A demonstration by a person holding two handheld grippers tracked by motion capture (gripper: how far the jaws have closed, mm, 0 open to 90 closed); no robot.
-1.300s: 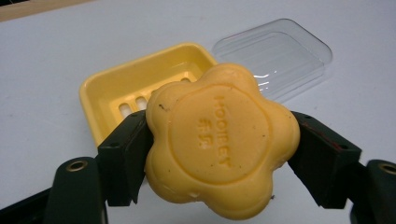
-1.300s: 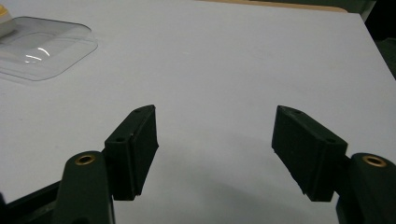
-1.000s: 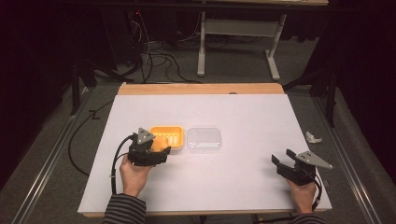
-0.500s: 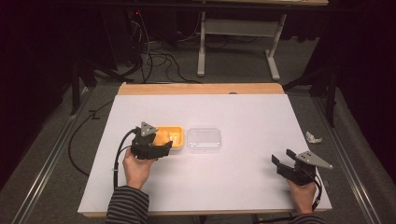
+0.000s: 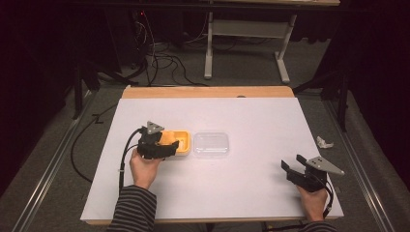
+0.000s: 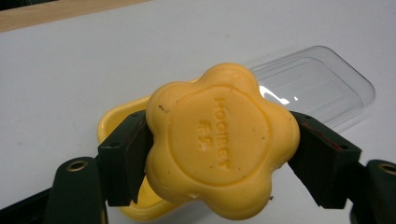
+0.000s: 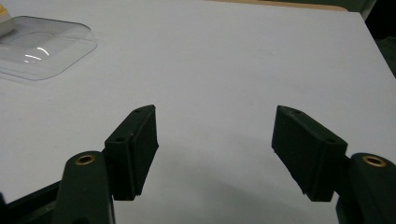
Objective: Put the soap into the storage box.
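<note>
The left gripper (image 6: 219, 154) clamps the soap (image 6: 219, 144) and has carried it rightward over the dish (image 5: 176, 145) (lid (image 5: 211, 144) lies beside), ready to lower; the right gripper (image 7: 215, 154) idles, jaws apart.

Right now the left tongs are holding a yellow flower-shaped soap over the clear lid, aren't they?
Not quite: the left tongs hold the soap over the yellow dish, as the left gripper view shows. The clear lid lies beside it.
</note>
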